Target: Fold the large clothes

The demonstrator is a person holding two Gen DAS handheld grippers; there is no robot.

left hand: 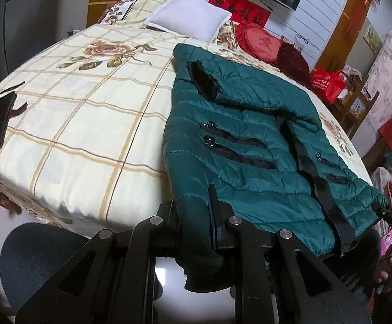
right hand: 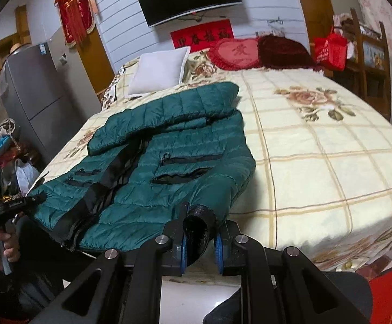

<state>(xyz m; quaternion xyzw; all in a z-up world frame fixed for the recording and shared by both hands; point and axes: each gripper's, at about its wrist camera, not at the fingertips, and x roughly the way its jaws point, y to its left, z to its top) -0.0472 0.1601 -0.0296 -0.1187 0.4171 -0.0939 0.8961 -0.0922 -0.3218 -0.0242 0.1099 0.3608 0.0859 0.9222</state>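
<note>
A dark green quilted jacket (left hand: pixel 239 140) lies front up on the bed, hood toward the pillows; it also shows in the right wrist view (right hand: pixel 168 145). One sleeve is folded across its chest (right hand: pixel 163 113). My left gripper (left hand: pixel 193 216) is shut on the jacket's sleeve at the bed's near edge, the cuff (left hand: pixel 198 272) hanging down between the fingers. My right gripper (right hand: pixel 200 229) is shut on the other sleeve's black-lined cuff (right hand: pixel 196 224) at the bed's near edge. The left gripper also shows at the jacket's hem in the right wrist view (right hand: pixel 20 205).
The bed (left hand: pixel 82 124) has a cream plaid floral cover. A white pillow (left hand: pixel 187 17) and red heart cushion (left hand: pixel 260 40) lie at its head. A grey fridge (right hand: pixel 33 100) stands left of the bed, a wooden rack (right hand: pixel 368 62) with red bags to the right.
</note>
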